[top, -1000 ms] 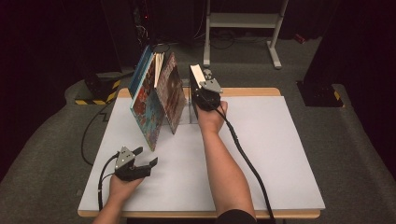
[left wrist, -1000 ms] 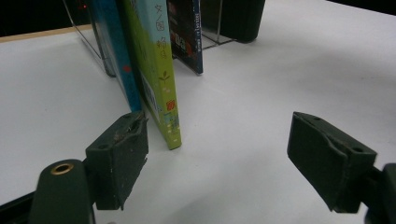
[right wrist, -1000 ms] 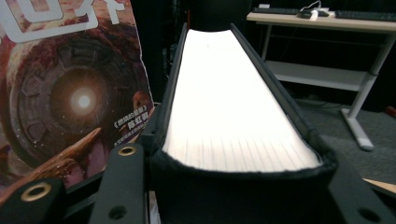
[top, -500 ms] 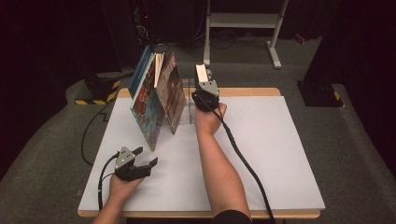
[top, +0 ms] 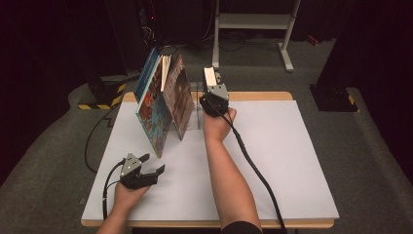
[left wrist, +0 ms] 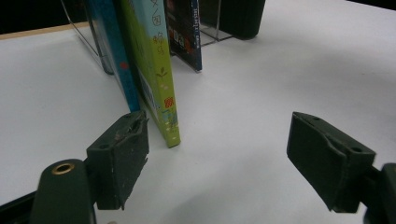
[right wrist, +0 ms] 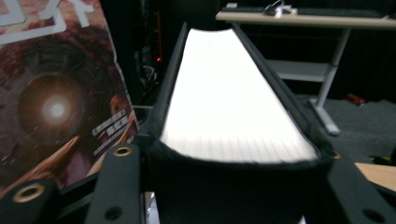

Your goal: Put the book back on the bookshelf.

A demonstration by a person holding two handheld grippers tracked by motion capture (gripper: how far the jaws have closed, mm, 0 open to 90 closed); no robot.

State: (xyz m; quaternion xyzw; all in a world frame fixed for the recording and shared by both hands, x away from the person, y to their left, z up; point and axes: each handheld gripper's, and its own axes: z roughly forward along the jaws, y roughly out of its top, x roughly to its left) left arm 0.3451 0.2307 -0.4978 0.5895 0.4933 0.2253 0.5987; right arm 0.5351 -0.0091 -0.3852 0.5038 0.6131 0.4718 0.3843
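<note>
A thick black-covered book (top: 209, 76) with white page edges (right wrist: 233, 102) stands upright at the table's far edge, beside a clear bookend (top: 197, 105). My right gripper (top: 211, 84) reaches to it from the near side, and the book sits between its jaws (right wrist: 233, 186). Those jaws have just been opening, and a thin light gap shows at the left jaw. To the left lean a brown-cover book (top: 178, 97) and a colourful picture book (top: 153, 114). My left gripper (top: 152, 163) rests open on the white tabletop near the front left, jaws wide apart (left wrist: 219, 154) and holding nothing.
The left gripper view looks at the leaning books: a blue one (left wrist: 109, 42), a green one (left wrist: 154, 56) and a dark one (left wrist: 187, 28), with the clear bookend (left wrist: 212, 32) behind. The white table (top: 292, 161) has open room at the right. A desk frame (top: 253, 22) stands behind it.
The thick book's top and the right gripper have shifted slightly to the right, so the book stands straighter. The left gripper has not moved.
</note>
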